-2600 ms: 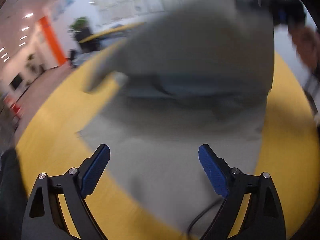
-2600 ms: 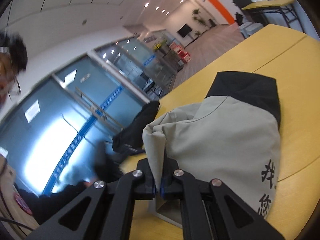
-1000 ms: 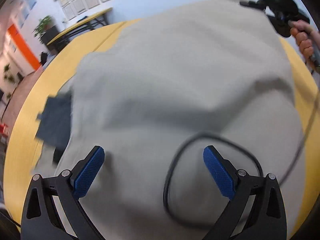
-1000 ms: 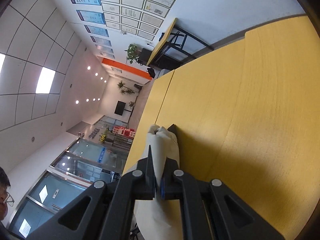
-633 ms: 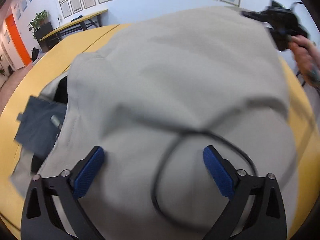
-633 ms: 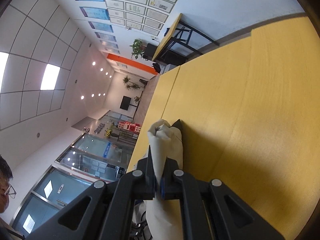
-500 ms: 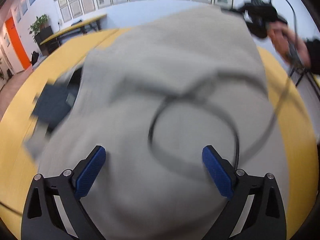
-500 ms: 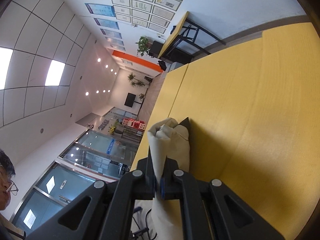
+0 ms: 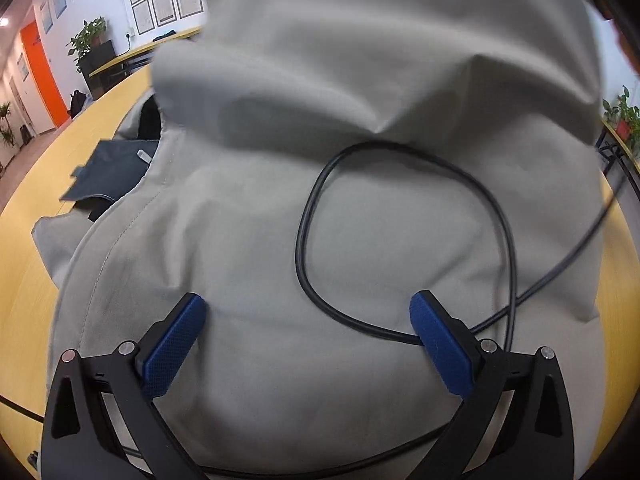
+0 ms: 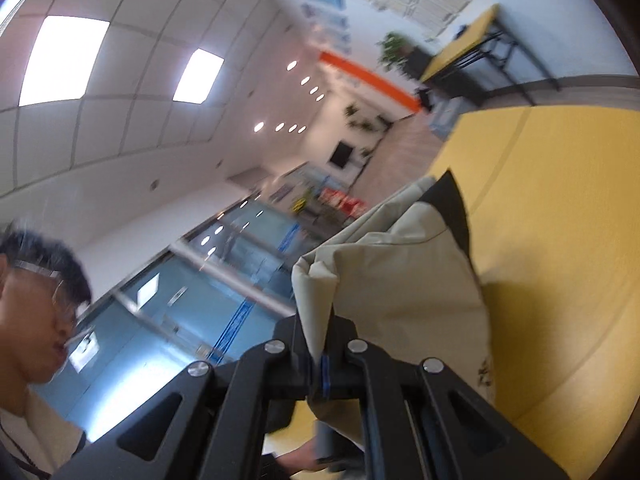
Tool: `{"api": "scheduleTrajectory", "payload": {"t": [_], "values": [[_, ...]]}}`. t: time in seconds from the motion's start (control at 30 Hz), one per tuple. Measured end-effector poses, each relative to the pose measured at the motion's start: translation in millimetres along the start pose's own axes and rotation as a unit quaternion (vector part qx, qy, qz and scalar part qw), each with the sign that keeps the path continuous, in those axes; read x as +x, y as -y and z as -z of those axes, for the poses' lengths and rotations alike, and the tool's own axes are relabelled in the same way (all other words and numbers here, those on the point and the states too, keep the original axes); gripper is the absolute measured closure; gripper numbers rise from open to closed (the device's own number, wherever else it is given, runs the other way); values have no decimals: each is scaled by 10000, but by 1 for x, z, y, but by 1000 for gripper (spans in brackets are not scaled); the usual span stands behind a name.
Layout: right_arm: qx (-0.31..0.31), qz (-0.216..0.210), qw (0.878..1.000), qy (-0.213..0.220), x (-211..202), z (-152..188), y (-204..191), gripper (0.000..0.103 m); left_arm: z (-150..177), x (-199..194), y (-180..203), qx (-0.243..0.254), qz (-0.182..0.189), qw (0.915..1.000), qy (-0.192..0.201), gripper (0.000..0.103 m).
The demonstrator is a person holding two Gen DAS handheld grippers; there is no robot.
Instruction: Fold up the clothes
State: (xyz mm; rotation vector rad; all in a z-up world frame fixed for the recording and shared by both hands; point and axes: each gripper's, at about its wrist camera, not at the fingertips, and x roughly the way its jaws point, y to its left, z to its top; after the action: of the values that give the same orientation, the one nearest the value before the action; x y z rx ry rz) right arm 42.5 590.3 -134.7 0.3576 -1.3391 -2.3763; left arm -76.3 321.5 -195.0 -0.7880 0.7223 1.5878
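Grey garment filling the space ahead of the wide-open left gripper, black cable looped across the garment between the blue pads, bare yellow table left of the garment, dark cloth at the garment's far-left edge

The right gripper has its jaws pinched together on a bunched fold of the beige garment. The cloth, with a black panel at its far end, drapes over the yellow desk.
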Motion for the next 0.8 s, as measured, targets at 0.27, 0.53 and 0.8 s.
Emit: {"api": "scheduleTrajectory", "payload": {"t": [0.27, 0.53, 0.8], "values": [[434, -997, 9823, -1526, 79, 110, -60, 100, -1, 5, 4, -75, -54, 10000, 24, 0], [360, -921, 9657, -2402, 118, 185, -67, 99, 4, 2, 8, -194, -211, 9996, 57, 0], [314, -1199, 9610, -2473, 119, 188, -74, 100, 92, -92, 24, -682, -340, 9965, -331, 10]]}}
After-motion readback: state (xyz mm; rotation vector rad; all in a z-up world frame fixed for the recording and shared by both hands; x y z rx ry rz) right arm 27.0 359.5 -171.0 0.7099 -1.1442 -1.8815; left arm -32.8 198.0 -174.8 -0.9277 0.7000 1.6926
